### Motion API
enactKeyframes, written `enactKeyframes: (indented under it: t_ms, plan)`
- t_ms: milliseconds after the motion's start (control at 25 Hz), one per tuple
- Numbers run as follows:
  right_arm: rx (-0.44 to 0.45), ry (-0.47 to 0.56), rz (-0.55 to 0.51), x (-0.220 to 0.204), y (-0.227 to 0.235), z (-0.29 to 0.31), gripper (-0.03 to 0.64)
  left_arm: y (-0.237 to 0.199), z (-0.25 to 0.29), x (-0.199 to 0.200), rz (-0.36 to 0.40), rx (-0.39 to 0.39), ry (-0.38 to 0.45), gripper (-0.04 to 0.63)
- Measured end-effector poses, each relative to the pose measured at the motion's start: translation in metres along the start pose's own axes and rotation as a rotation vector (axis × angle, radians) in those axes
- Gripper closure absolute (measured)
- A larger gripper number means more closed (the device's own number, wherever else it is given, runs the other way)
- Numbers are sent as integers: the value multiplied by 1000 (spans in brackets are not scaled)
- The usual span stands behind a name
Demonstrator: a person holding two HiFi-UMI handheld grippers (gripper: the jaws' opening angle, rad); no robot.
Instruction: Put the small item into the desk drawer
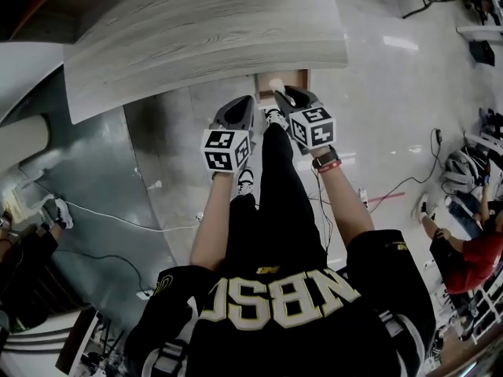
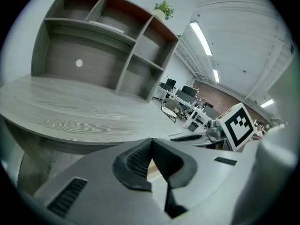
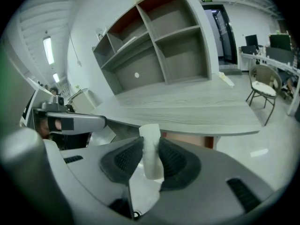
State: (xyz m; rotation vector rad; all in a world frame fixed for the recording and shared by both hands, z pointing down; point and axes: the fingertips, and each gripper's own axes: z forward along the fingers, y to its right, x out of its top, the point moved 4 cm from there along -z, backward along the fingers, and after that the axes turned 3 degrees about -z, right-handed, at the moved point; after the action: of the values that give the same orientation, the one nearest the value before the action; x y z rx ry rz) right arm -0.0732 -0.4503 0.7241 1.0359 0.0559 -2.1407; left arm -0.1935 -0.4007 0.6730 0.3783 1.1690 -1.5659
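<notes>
Your right gripper grips the small white roll; your left gripper is closed, empty. Next, lower it into the drawer below the counter, upper centre

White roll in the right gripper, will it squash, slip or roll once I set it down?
Probably light and fairly stiff: the roll stands upright in the right gripper without sagging. Its matte white surface looks unlikely to slip. Being round, it may roll if laid sideways.
</notes>
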Motion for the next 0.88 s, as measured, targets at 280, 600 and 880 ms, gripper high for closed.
enactKeyframes:
  t_ms: [280, 600, 880]
  plan:
    - [33, -75, -89, -15, 13, 30, 500, -14, 16, -16, -17, 33, -6, 581]
    - [72, -160, -238, -35, 17, 60, 500, -31, 33, -46, -64, 65, -31, 581]
    - [100, -235, -409, -55, 24, 88, 499, -43, 49, -67, -90, 78, -56, 581]
